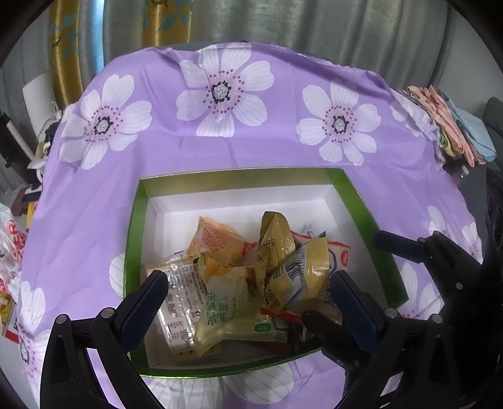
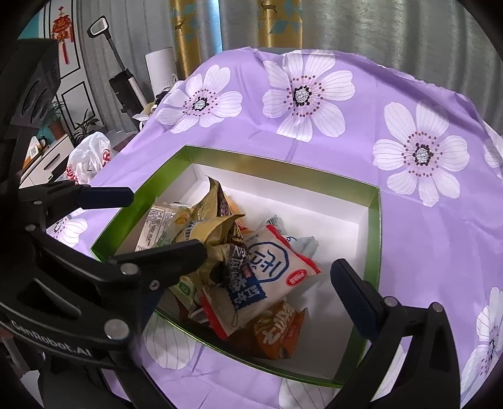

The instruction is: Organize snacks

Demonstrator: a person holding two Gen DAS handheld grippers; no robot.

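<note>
Green box (image 1: 358, 201) on purple floral cloth (image 1: 251, 148) covering bench, near front edge. Snack packets (image 1: 251, 283) heaped in box's near half, far half bare white. Left gripper (image 1: 248, 302) wide open above heap, holding nothing. Right gripper (image 2: 270, 267) wide open over white-blue packet (image 2: 273, 267), holding nothing.

A table is covered by a purple cloth (image 1: 239, 151) printed with white flowers. Grey curtains (image 2: 393, 25) with gold panels (image 2: 185, 34) are hung behind it. At the left, a red hanging ornament (image 2: 63, 30), an upright vacuum cleaner (image 2: 121, 78) and potted plants (image 2: 83, 124) are seen.
</note>
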